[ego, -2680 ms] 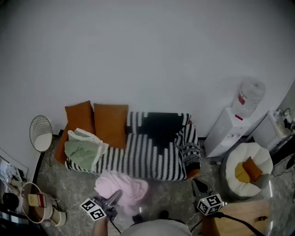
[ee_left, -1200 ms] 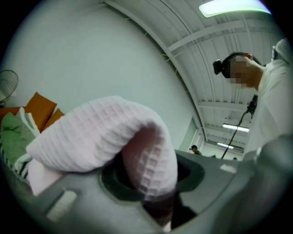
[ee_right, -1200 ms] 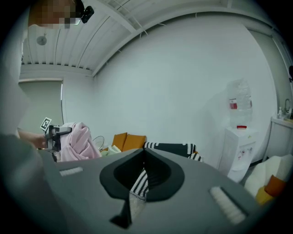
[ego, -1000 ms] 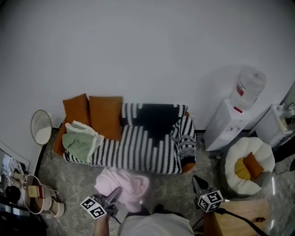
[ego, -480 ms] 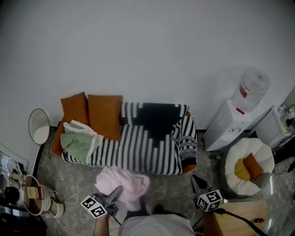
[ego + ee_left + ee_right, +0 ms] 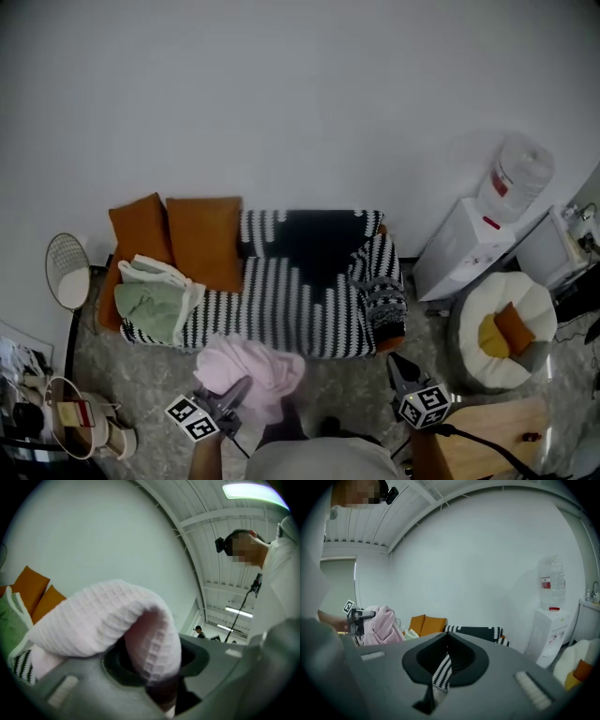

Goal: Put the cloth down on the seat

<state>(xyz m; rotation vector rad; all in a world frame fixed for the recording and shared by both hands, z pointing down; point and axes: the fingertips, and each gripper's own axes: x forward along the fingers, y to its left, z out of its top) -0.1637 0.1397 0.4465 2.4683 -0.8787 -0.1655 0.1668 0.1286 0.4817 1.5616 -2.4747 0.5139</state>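
Gripped pink waffle-weave cloth [image 6: 253, 368] in left gripper [image 6: 234, 392]: bunched, folded over the jaws, drooping, just in front of striped sofa [image 6: 281, 314]. Had right gripper [image 6: 401, 367] pinched closed, empty.

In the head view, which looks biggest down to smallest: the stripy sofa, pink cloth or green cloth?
1. stripy sofa
2. pink cloth, barely ahead and nearer the camera, so unsure
3. green cloth

Grey left gripper [image 6: 236, 388] and right gripper [image 6: 397, 362] bear black-and-white marker cubes [image 6: 422, 406].
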